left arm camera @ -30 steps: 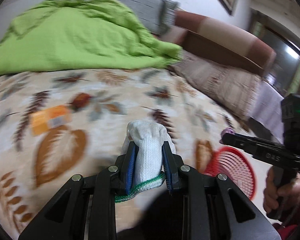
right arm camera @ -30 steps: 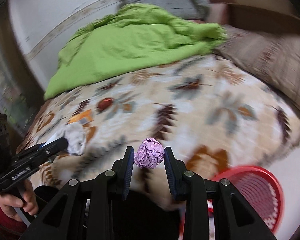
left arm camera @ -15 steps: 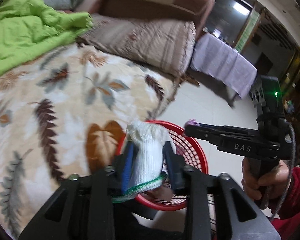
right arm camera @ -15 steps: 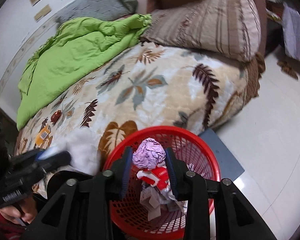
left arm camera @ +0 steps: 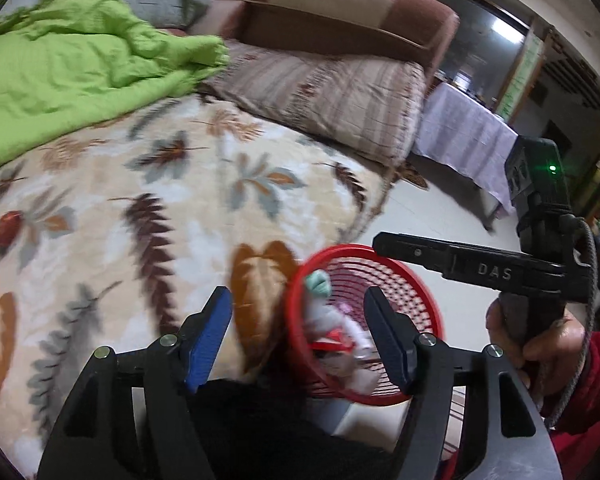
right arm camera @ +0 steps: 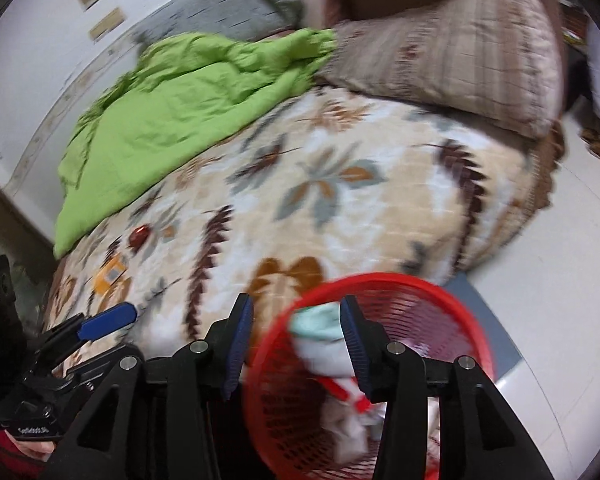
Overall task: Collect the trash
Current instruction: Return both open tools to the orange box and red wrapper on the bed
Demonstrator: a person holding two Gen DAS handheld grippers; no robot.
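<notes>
Trash (right arm camera: 340,364): a blurred heap, white, pale green and red pieces, count not legible, lying inside one red mesh basket (right arm camera: 452,320). Basket stands on the pale floor (right arm camera: 540,280), its rim hard against the bed edge; a grey mat (right arm camera: 492,320) lies beside it on the floor.
Left claw (left arm camera: 298,332): jaws spread wide, nothing between them, poised above the basket's near rim.
Right claw (right arm camera: 296,340): jaws likewise apart and bare, over the basket mouth.
Bed: one leaf-patterned blanket (right arm camera: 340,184), with one orange wrapper (right arm camera: 110,276) near its left edge.
Farther: one crumpled green quilt (right arm camera: 172,96), one striped brown pillow (right arm camera: 460,52), and open floor to the right.
</notes>
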